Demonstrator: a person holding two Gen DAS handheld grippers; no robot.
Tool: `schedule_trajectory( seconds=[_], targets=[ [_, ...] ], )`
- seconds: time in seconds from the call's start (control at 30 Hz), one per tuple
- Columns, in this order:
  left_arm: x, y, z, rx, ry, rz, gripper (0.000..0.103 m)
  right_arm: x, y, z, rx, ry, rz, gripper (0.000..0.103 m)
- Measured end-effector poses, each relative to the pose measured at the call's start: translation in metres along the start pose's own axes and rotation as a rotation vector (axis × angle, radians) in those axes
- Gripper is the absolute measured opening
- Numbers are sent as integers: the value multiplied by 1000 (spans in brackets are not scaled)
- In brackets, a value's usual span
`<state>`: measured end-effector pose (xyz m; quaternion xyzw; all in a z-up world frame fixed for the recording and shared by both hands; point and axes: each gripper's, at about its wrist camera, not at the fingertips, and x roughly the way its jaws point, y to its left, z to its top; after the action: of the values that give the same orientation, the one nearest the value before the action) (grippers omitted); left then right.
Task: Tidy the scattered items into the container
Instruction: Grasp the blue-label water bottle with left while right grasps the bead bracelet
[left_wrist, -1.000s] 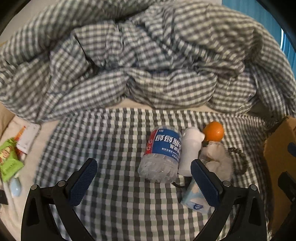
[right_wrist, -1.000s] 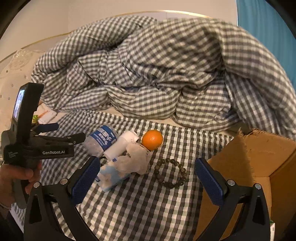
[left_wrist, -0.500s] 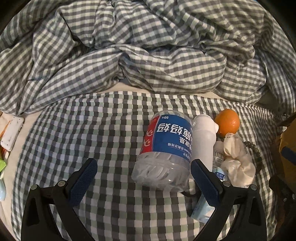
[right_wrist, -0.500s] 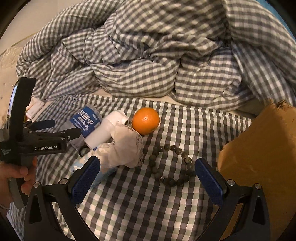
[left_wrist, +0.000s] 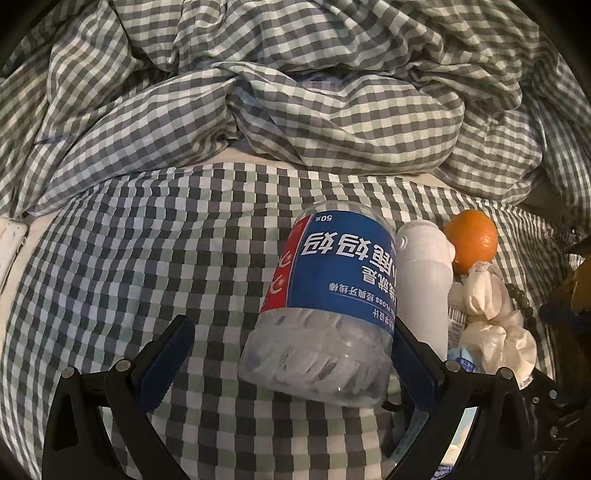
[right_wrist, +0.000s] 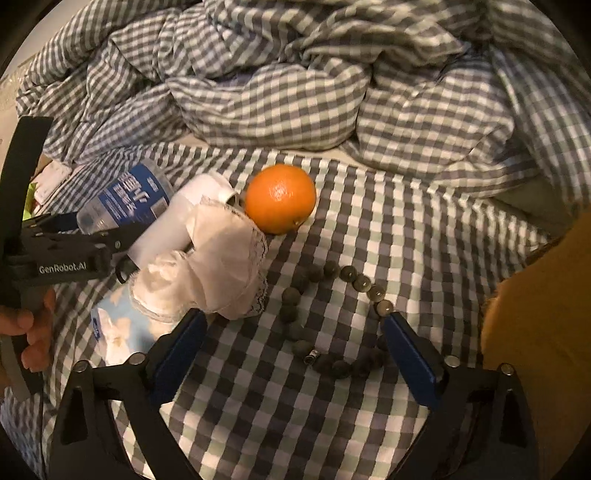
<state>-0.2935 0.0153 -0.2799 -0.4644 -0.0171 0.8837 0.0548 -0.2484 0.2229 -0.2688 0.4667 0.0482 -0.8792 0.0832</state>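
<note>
Nothing visibly boxed; floss jar (left_wrist: 325, 310), orange (right_wrist: 280, 198), bead bracelet (right_wrist: 332, 317) on bed; left gripper (left_wrist: 291, 360) open around jar; right gripper (right_wrist: 295, 345) empty, closing over bracelet

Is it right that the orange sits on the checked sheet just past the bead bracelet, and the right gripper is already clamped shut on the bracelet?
Not quite. The orange does sit on the checked sheet just past the bead bracelet, but the right gripper is not clamped on it. The right wrist view shows its jaws wide, only now closing, with most of the bracelet lying loose between them.
</note>
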Motion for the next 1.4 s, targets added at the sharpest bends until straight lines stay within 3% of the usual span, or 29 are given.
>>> schedule_trajectory(
  seconds=[0.07, 0.13, 0.3, 0.43, 0.5, 0.57, 0.63, 0.7, 0.97, 1.4],
  targets=[
    [2, 1, 0, -8, 0, -5, 100, 6, -3, -1, 6, 21, 17, 75],
    [5, 0, 0, -5, 10, -8, 86, 14, -6, -1, 16, 47, 37, 62],
    [8, -13, -2, 51, 2, 20, 68, 19, -3, -1, -7, 51, 28, 61],
    [7, -12, -2, 48, -3, 12, 67, 22, -2, -2, -10, 55, 30, 60],
    [6, -10, -3, 40, -4, 6, 67, 21, -3, -2, -5, 54, 29, 50],
    [5, -8, -4, 34, -4, 5, 67, 19, -4, -2, -3, 53, 23, 29],
    [5, -7, -5, 29, -4, 4, 67, 18, -5, -2, 2, 58, 28, 24],
    [5, -6, -5, 25, -4, 4, 67, 16, -5, -2, 8, 53, 30, 13],
    [-8, 1, -7, 18, -14, 8, 66, 2, 1, -7, 25, 22, 69, 11],
    [-55, 12, -5, 4, -67, 13, 65, -57, 21, -3, 38, -76, 91, 11]
  ],
)
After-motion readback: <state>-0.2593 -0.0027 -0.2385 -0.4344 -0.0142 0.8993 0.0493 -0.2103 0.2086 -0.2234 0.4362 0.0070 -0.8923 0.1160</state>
